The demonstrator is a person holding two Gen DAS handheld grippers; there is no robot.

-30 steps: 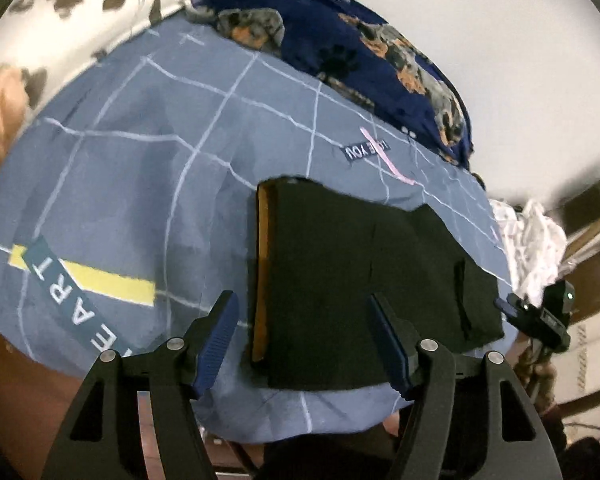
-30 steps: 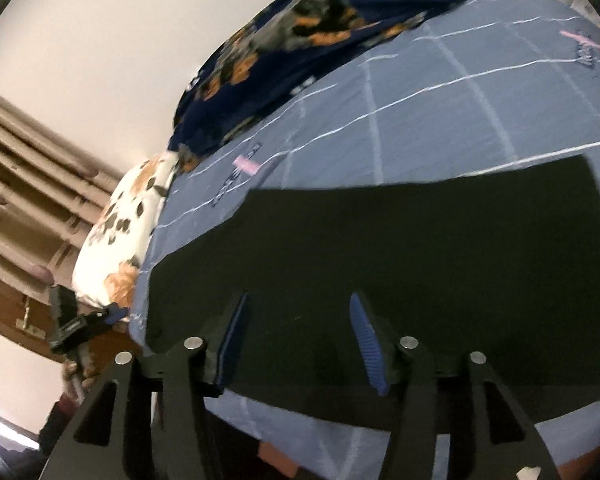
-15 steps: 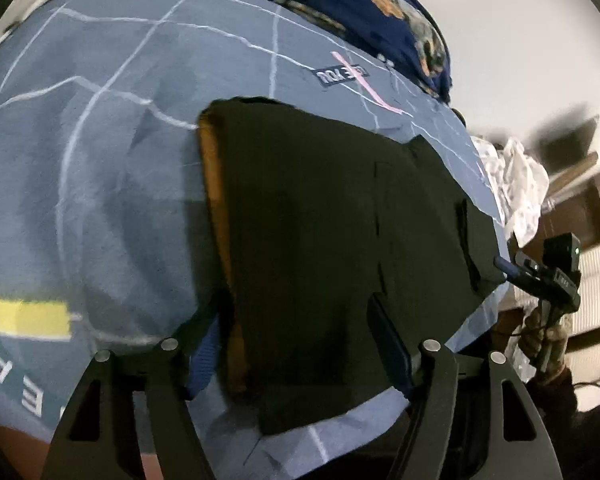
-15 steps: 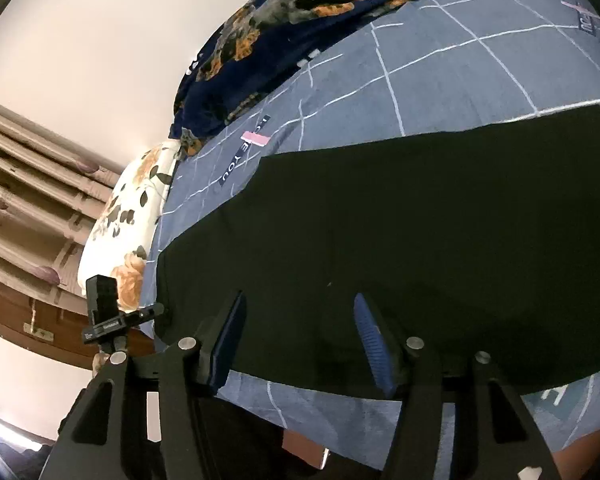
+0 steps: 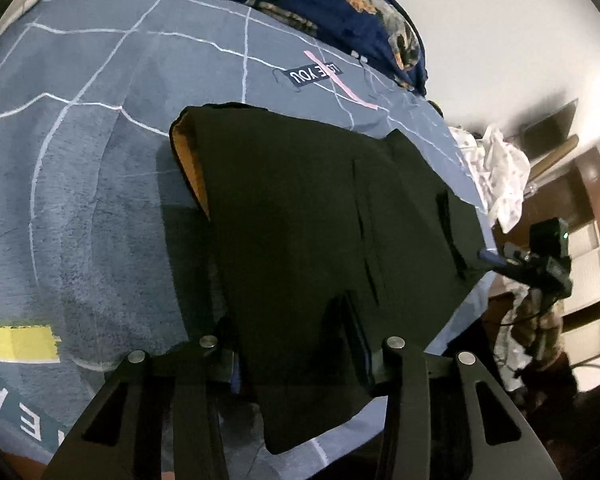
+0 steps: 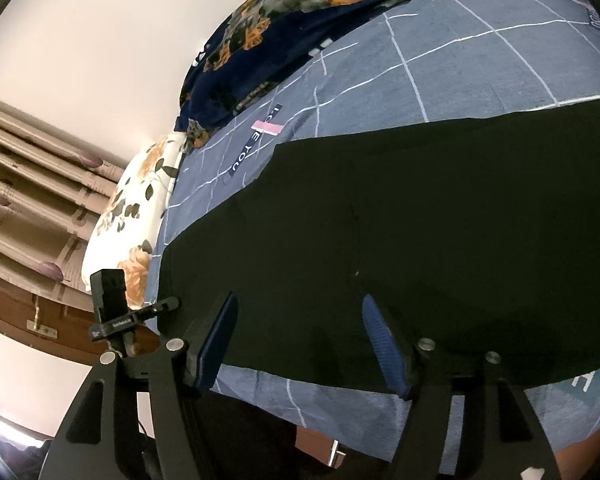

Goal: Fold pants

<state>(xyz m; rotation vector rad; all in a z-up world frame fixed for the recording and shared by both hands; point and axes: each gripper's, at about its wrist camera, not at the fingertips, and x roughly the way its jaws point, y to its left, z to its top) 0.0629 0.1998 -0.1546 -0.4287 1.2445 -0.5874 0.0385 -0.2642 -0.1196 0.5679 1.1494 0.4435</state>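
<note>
the left gripper [image 5: 294, 344] has both fingertips [image 5: 350, 320] sunk in the dark pants [image 5: 320, 216], so contact cannot be told. the pants [image 6: 420, 232] run off the right wrist view's right edge. the far hem is hidden behind the right gripper [image 5: 540, 264], small and blurred at the bed sheet's [image 5: 80, 160] edge.

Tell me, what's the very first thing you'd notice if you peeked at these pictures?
The big black pants spread flat on the blue checked bedsheet, with an orange lining peeking out at their left end. The left gripper has its fingers down around the near edge of the pants. Behind, a dark blue blanket with orange patches is heaped against the wall.
</note>
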